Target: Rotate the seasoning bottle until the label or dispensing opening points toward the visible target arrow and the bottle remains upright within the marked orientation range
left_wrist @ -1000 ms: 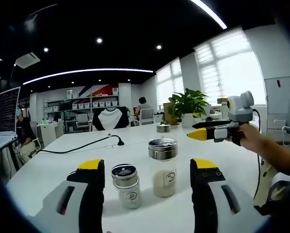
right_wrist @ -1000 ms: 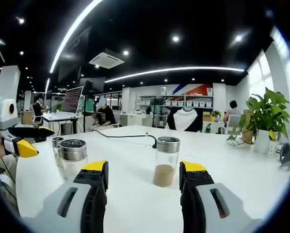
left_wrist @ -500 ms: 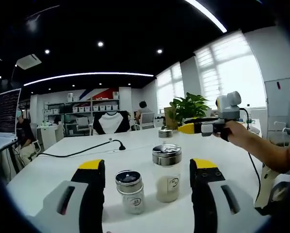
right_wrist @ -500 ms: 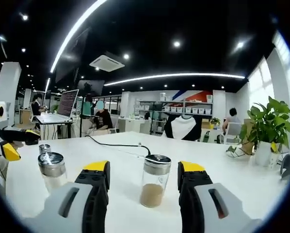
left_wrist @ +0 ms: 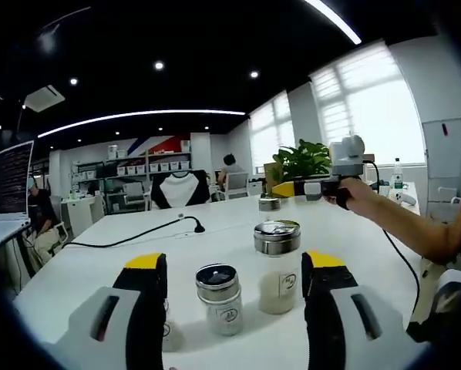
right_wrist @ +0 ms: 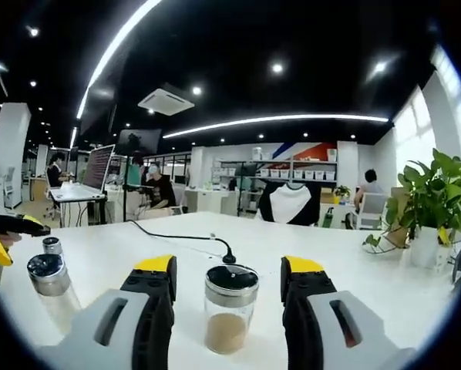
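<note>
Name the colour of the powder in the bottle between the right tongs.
Tan-brown powder, clearest in the right gripper view.

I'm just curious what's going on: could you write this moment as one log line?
right tongs: open, around brown-powder glass jar, untouched | left tongs: open, before two steel-lidded white-powder jars | all upright

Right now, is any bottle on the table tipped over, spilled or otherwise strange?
Nothing stands out. The brown-powder bottle stands upright between the open right tool jaws, and the two bottles before the open left tool are upright, with no spill on the white table.
</note>
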`<action>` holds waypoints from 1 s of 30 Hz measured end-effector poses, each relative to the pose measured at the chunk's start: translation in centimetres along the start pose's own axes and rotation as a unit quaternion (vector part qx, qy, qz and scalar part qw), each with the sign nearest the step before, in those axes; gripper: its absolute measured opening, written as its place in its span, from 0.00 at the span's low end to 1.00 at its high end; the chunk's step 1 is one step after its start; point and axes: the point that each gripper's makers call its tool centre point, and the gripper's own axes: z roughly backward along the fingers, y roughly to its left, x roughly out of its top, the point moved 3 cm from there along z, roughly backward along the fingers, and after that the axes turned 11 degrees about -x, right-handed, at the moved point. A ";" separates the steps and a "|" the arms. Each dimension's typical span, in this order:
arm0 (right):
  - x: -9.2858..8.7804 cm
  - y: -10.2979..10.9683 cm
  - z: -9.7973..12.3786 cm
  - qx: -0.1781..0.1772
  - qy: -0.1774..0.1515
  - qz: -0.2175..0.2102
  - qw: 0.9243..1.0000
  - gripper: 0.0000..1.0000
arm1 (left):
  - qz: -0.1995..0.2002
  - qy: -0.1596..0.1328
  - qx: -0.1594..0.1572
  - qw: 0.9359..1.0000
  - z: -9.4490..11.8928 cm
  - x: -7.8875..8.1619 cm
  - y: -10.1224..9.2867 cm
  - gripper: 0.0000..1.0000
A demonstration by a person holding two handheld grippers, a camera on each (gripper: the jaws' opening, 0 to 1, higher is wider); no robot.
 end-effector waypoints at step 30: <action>-4.5 0.2 -3.1 0.020 0.051 0.015 0.998 0.44 | 0.018 0.022 -0.022 0.999 -1.7 -1.5 -0.6 0.75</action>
